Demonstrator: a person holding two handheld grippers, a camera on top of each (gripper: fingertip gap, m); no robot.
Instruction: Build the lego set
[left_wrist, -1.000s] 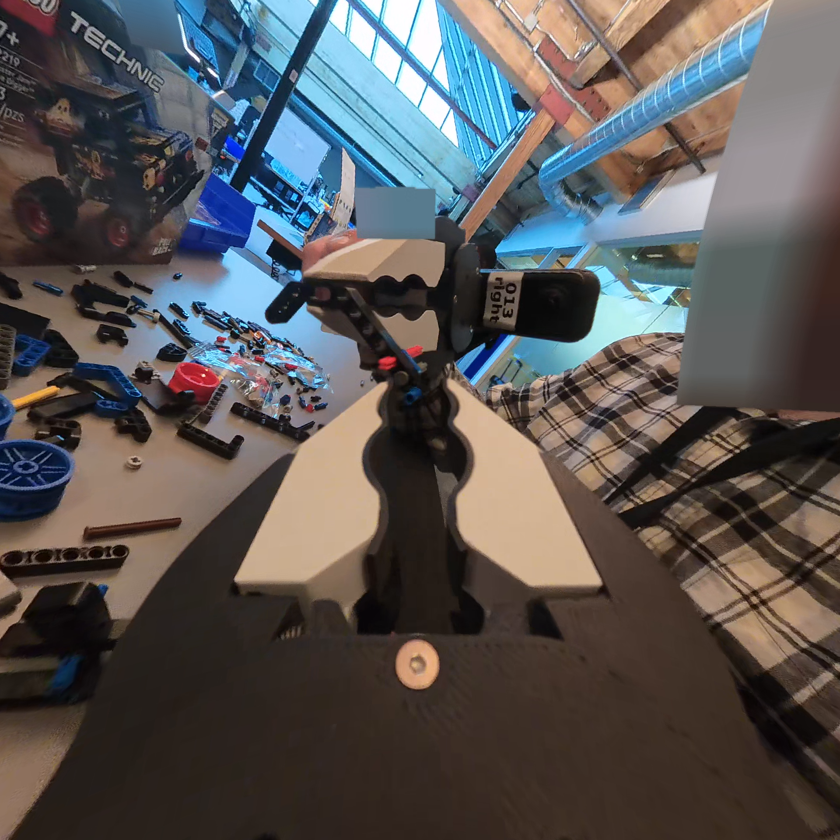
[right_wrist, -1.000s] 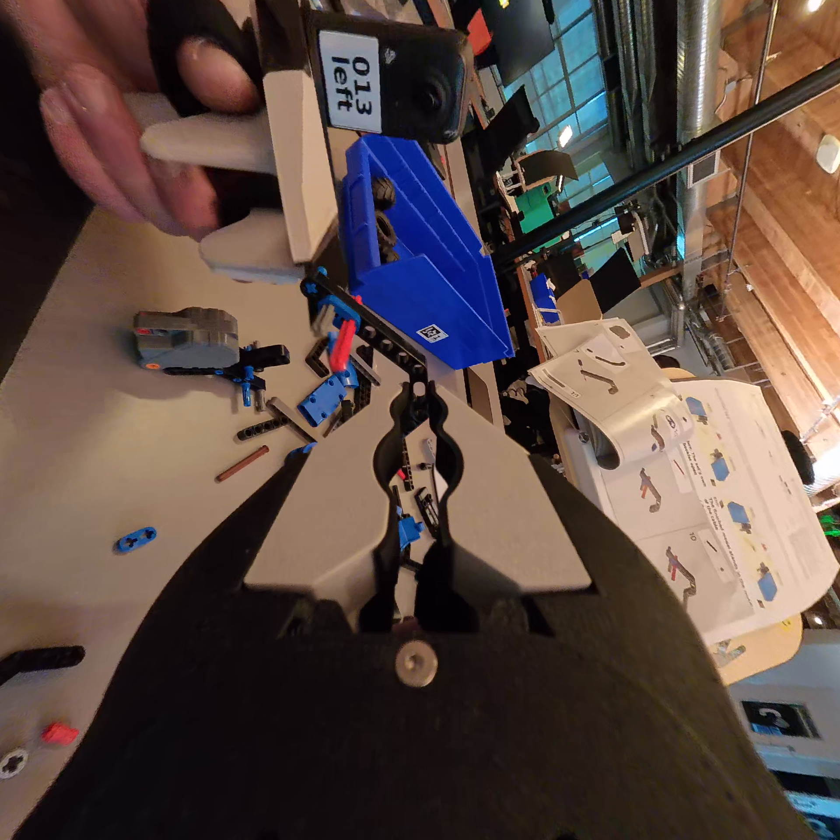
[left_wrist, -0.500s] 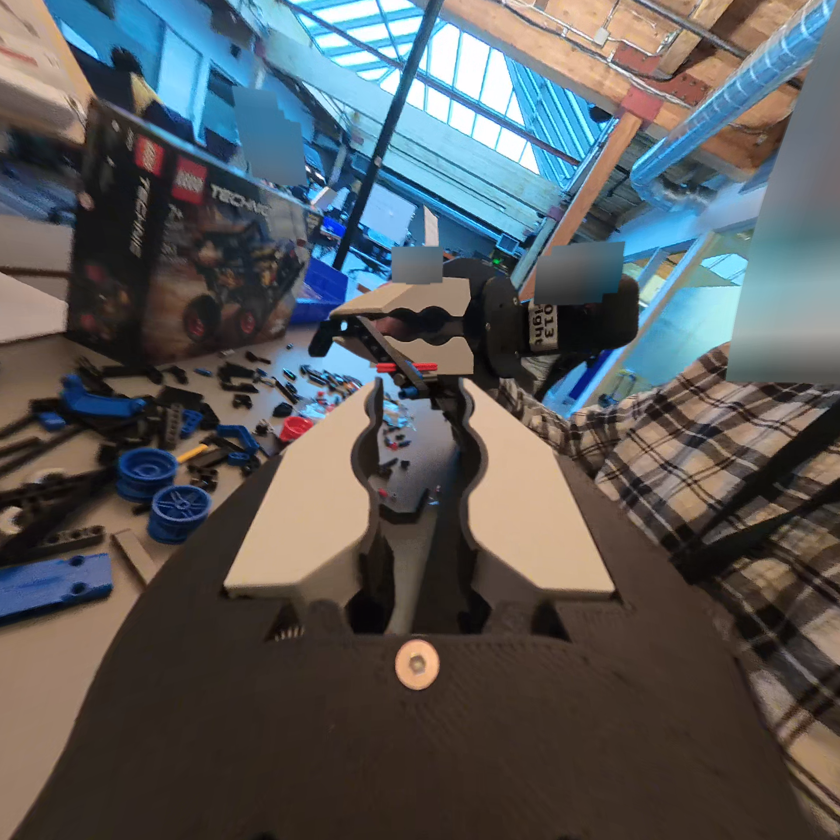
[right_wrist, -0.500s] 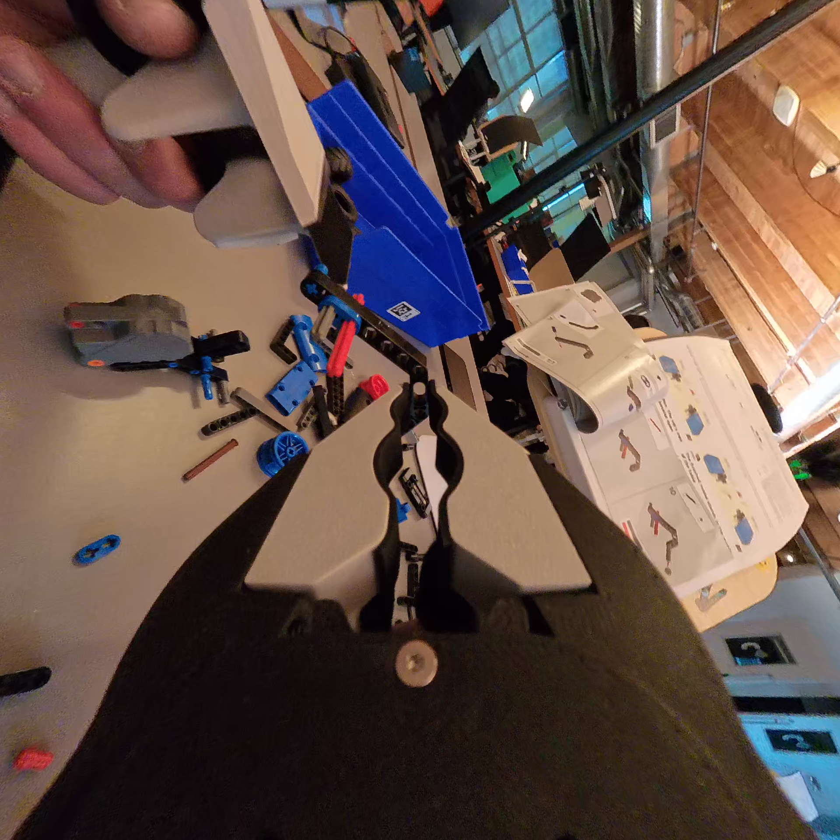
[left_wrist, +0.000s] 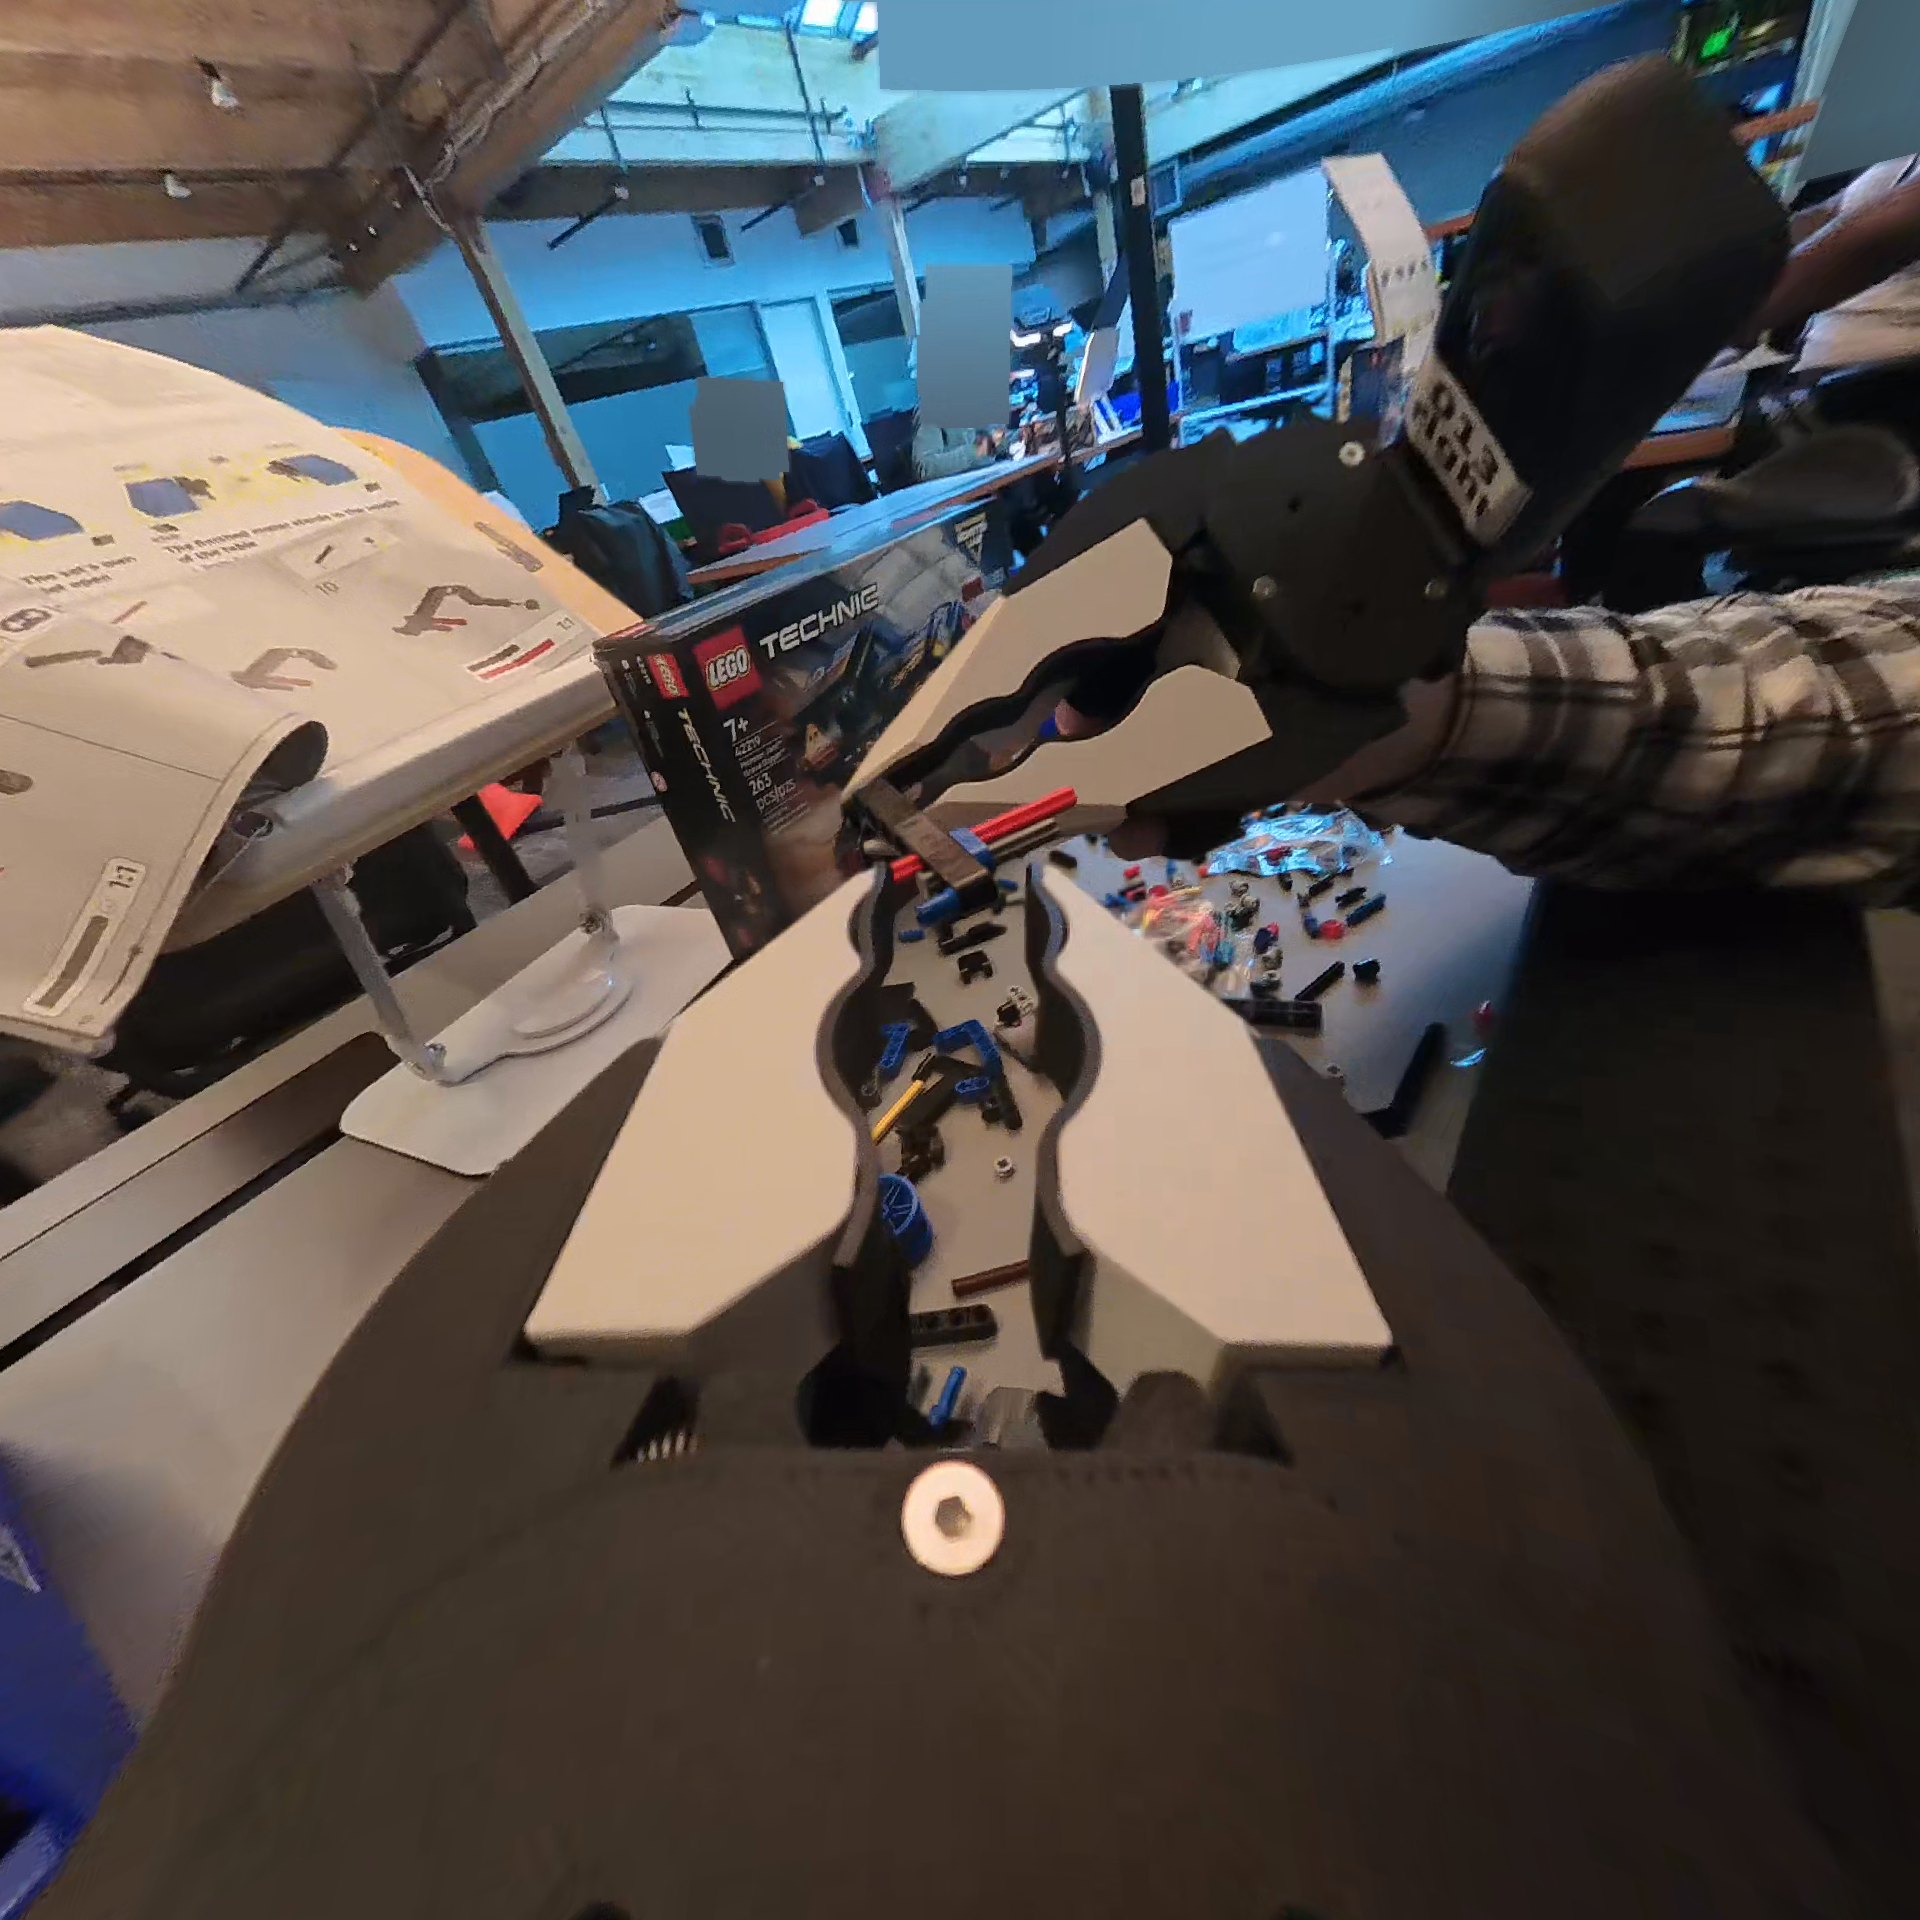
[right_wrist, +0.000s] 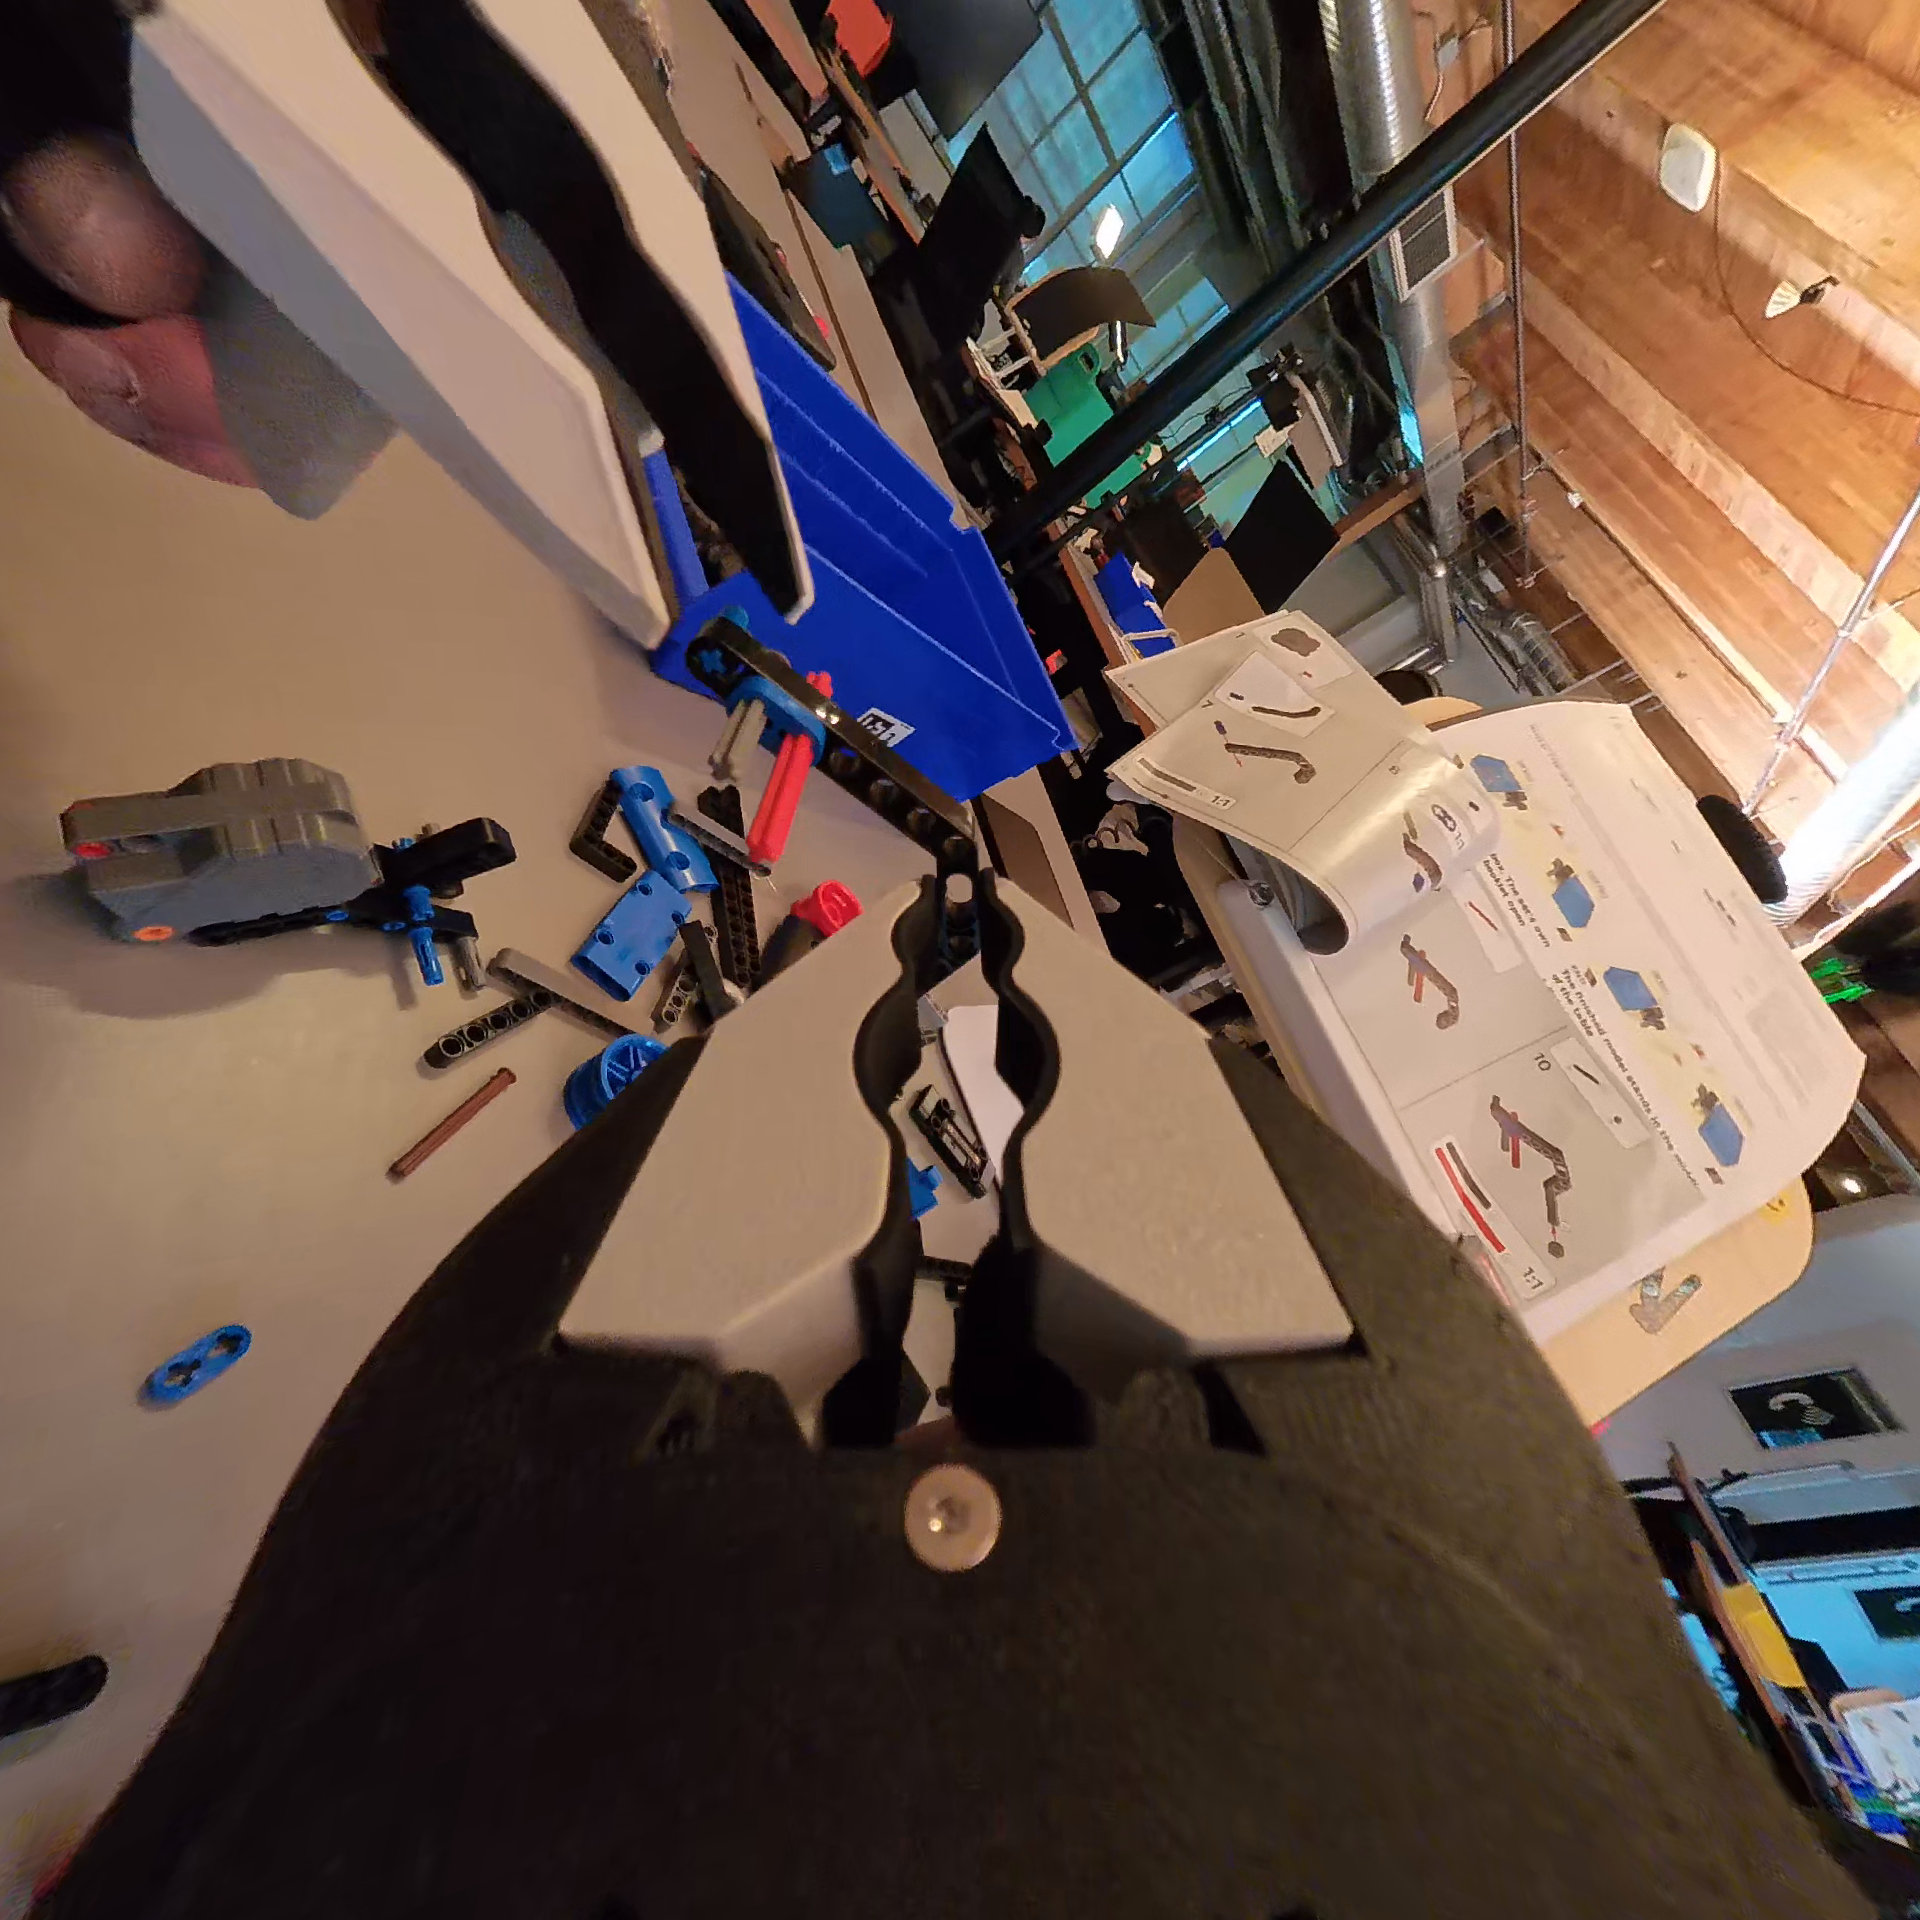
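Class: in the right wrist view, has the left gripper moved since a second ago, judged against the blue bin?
Yes. The left gripper has come closer to the camera, with its open tips now overlapping the blue bin.

This is a large open workshop or maker lab under exposed timber beams and a metal duct. Blue parts bins, long benches with monitors and scattered building pieces on the grey worktop show it

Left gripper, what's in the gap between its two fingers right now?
Nothing is held: in the left wrist view the left gripper stands open, and only loose Lego parts on the table show through the gap.
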